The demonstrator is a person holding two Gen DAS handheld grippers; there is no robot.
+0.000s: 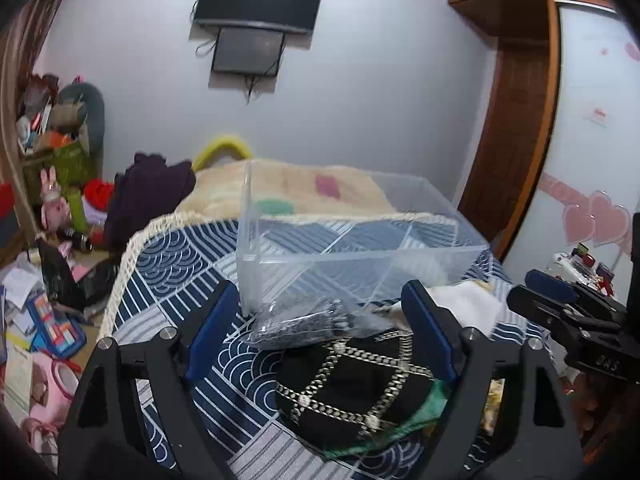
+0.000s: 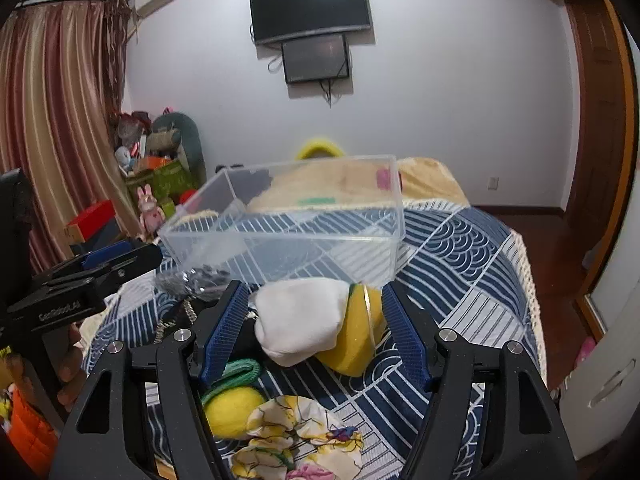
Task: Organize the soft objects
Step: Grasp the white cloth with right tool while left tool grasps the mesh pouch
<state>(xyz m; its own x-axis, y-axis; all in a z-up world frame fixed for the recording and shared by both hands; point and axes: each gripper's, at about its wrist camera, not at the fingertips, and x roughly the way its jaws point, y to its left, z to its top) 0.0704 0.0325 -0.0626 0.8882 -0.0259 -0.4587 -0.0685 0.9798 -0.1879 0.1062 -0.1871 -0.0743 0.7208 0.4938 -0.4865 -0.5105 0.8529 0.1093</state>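
A clear plastic box (image 1: 360, 236) with dividers stands on the bed; it also shows in the right wrist view (image 2: 288, 224). My left gripper (image 1: 320, 316) is open above a black hat with silver chains (image 1: 352, 388) and a clear bag of dark items (image 1: 304, 320). My right gripper (image 2: 312, 312) is open around a white soft bundle (image 2: 300, 320) and a yellow soft object (image 2: 360, 336), without touching them. A yellow ball (image 2: 232, 408) and a floral cloth (image 2: 296, 440) lie nearer the camera. The right gripper also shows in the left wrist view (image 1: 560, 304), and the left gripper in the right wrist view (image 2: 100, 268).
The bed has a blue and white patterned cover (image 2: 460, 264) and a beige blanket (image 1: 304, 192) at the far end. A dark garment (image 1: 148, 196) lies at the bed's left. Clutter and toys (image 1: 52, 200) cover the floor at the left. A wardrobe (image 1: 592, 140) stands at the right.
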